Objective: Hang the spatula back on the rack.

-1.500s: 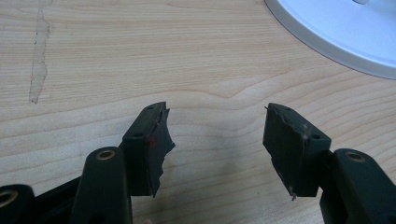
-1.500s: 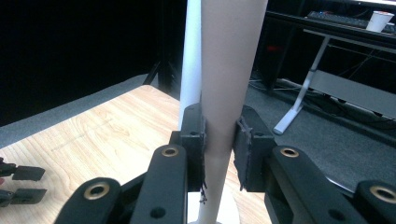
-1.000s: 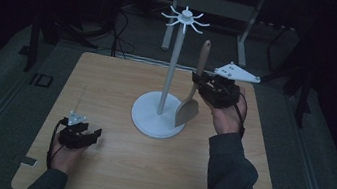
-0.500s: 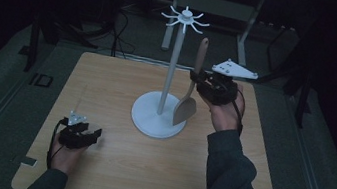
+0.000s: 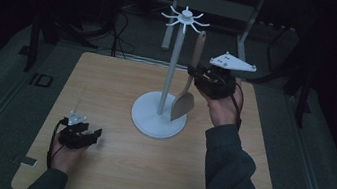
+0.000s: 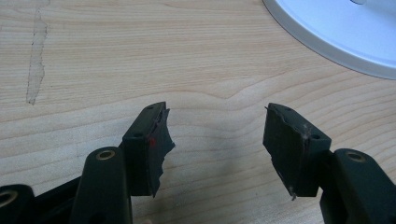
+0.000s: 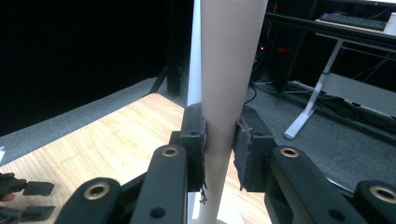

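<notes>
— Wooden spatula (image 5: 189, 82), is that what the right tool (image 5: 198, 77) has hold of?

— Yes. In the right gripper view its two jaws press on the handle from both sides, with the spatula (image 7: 224, 93) standing upright between them. From above, the blade hangs low, just over the round base of the white stand (image 5: 159, 118), and the handle end rises close beside the pole, short of the ring of hooks (image 5: 186, 18) at the top.

— So which step would you call it?

— Carrying the spatula up to be hung, I'd judge. It's off the table (image 5: 106, 90) and next to the stand, but not yet on any hook.

— What does the next move need?

— More height, so the handle's tip reaches a hook, then a careful line-up; whether the tip has a hole I can't make out. The grip should hold until the hook bears the weight.

— And the left tool (image 5: 80, 137)?

— Resting low near the table's front left, jaws apart with nothing between them, as the left gripper view shows, well apart from the stand
</notes>
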Tool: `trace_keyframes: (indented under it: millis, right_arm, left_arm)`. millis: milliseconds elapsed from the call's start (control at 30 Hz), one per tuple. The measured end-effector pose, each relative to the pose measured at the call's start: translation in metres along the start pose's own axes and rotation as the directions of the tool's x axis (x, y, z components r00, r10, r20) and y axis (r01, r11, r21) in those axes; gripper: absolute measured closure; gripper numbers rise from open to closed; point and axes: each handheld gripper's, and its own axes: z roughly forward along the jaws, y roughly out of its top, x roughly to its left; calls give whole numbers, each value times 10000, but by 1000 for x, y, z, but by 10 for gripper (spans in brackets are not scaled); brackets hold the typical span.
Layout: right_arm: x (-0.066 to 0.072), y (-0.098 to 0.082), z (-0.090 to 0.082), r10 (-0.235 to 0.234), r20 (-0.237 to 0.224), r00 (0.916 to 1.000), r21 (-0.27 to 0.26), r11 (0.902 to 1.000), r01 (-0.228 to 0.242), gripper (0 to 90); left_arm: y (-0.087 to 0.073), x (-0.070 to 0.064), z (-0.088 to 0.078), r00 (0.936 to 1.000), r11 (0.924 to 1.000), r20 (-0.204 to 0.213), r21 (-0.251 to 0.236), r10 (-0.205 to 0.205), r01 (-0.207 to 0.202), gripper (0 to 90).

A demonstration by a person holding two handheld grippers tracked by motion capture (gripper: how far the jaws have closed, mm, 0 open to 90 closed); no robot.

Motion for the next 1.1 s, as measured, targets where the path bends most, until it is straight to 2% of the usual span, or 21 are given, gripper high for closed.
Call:
trace_keyframes:
  millis: [433,1100]
  right_arm:
    - [-5,3,7,315,-206,9993,245,9992,-310,752]
    - [-1,11,24,226,-180,9996,491,9986,-217,751]
  left_arm:
    - [0,0,0,10000,10000,-6,-9,-10,10,409]
    - [0,0,0,10000,10000,9,-18,-4,4,409]
